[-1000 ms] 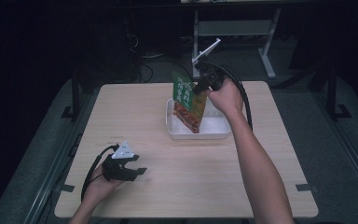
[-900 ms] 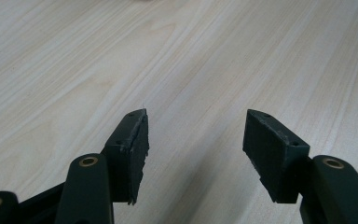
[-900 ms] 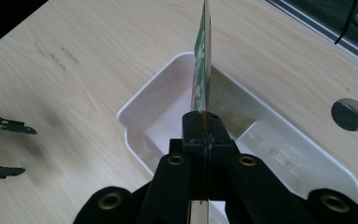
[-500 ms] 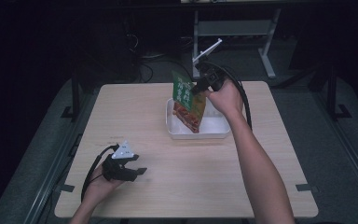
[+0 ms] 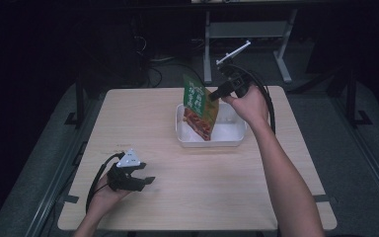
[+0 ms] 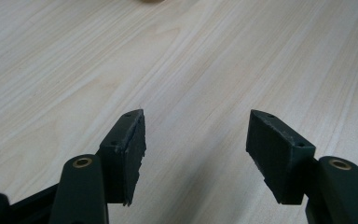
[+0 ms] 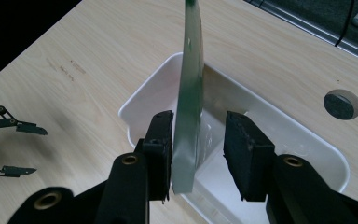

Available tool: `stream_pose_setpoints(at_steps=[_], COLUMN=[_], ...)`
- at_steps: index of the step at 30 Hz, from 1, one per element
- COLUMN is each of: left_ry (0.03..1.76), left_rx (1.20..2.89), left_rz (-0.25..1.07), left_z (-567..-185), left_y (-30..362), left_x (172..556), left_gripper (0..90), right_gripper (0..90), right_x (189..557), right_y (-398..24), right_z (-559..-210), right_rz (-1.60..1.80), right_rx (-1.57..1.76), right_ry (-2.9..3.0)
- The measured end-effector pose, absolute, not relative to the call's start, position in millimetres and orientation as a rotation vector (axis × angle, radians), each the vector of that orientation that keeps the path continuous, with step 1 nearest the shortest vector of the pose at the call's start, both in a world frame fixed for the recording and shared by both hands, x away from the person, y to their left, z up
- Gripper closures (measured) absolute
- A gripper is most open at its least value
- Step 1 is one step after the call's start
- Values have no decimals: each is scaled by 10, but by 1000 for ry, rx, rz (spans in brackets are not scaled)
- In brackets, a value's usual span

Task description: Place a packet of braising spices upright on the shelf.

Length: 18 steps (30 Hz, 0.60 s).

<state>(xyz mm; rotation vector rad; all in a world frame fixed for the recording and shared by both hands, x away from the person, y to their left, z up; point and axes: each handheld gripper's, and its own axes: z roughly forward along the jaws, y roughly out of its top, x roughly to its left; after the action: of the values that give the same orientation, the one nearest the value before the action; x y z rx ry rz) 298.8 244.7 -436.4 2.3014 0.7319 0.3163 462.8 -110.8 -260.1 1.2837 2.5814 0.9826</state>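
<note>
A green and orange snack bag (image 5: 200,106) stands tilted with its lower end inside a white tray (image 5: 233,141) at the table's middle back. My right gripper (image 5: 213,95) is at the bag's upper right corner. In the right gripper view the bag's edge (image 7: 191,88) runs between the jaws: it touches the left one, and a gap separates it from the right one, so the gripper (image 7: 198,127) is open over the tray (image 7: 137,105). My left gripper (image 5: 147,180) rests on the table near the front left, open (image 6: 196,135) with bare wood between its jaws.
A round cable hole (image 7: 341,103) lies in the tabletop beyond the tray. The left gripper's jaws (image 7: 9,125) show far off at the left edge of the right gripper view. A metal desk frame (image 5: 246,29) stands behind the table.
</note>
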Motion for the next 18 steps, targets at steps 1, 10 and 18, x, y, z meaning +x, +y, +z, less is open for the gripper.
stream_pose_setpoints(at_steps=[1,10,18], left_ry=[734,741,748], left_rx=[2300,2294,2293], left_rz=[317,317,317], left_z=[-4368,-4368,-4374], left_y=[2445,2448,2446], left_x=[2988,2989,2991], left_gripper=[369,364,356], right_gripper=[605,580,566], right_x=[4617,4550,4487], right_y=[-1124,-1208,-1282], right_z=[-2606,-2655,-2698], right_rz=[990,1026,1056], right_rx=[1282,1278,1270], right_ry=[2580,2584,2588])
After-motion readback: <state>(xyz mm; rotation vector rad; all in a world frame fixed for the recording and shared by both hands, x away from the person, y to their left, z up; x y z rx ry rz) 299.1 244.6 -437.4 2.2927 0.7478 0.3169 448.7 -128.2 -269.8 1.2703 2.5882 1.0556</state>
